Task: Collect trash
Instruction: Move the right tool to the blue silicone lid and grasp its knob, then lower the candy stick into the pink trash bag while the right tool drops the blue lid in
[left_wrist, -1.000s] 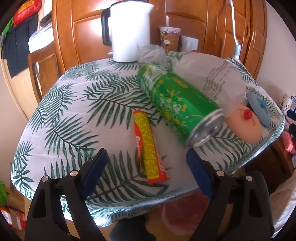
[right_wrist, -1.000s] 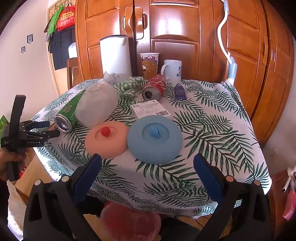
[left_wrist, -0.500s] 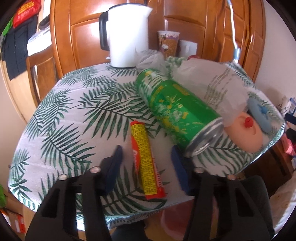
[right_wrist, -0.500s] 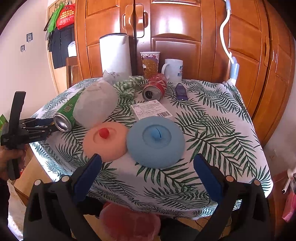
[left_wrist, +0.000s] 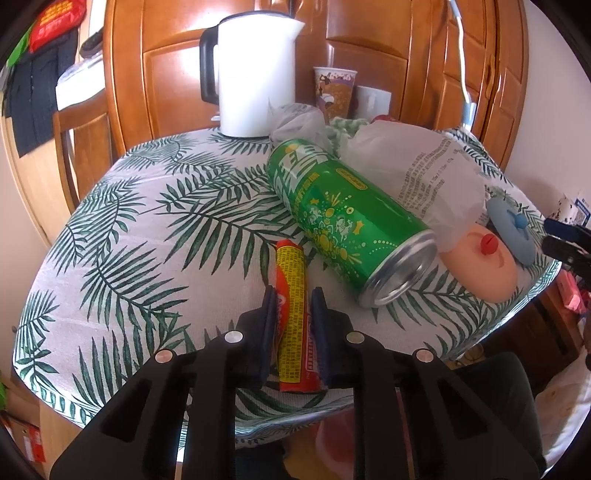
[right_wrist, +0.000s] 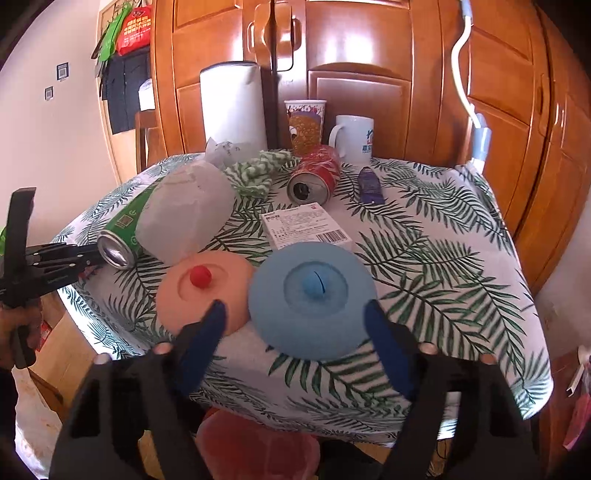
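A red and yellow snack wrapper (left_wrist: 290, 266) lies near the front edge of the leaf-print table (left_wrist: 129, 240). My left gripper (left_wrist: 294, 299) is shut on it, a pad pressing each long side. A green can (left_wrist: 347, 218) lies on its side just right of the wrapper, against a crumpled white bag (left_wrist: 417, 177). In the right wrist view my right gripper (right_wrist: 295, 314) hovers at the table's near edge with its jaws closing. The blue lid (right_wrist: 314, 291) sits between them and the pads do not press on it. A peach lid (right_wrist: 203, 288) lies beside the left pad.
Further back lie a red can (right_wrist: 314, 175), a printed label box (right_wrist: 306, 225), a purple wrapper (right_wrist: 369, 184) and a green cloth (right_wrist: 255, 171). A white kettle (left_wrist: 255, 74), paper cup (right_wrist: 304, 125) and mug (right_wrist: 354, 138) stand before the wooden wardrobe. A pink bag (right_wrist: 255, 443) hangs below the table edge.
My left jaws have come together from wide open onto the wrapper. My right jaws have narrowed from full width and edged closer to the blue lid.
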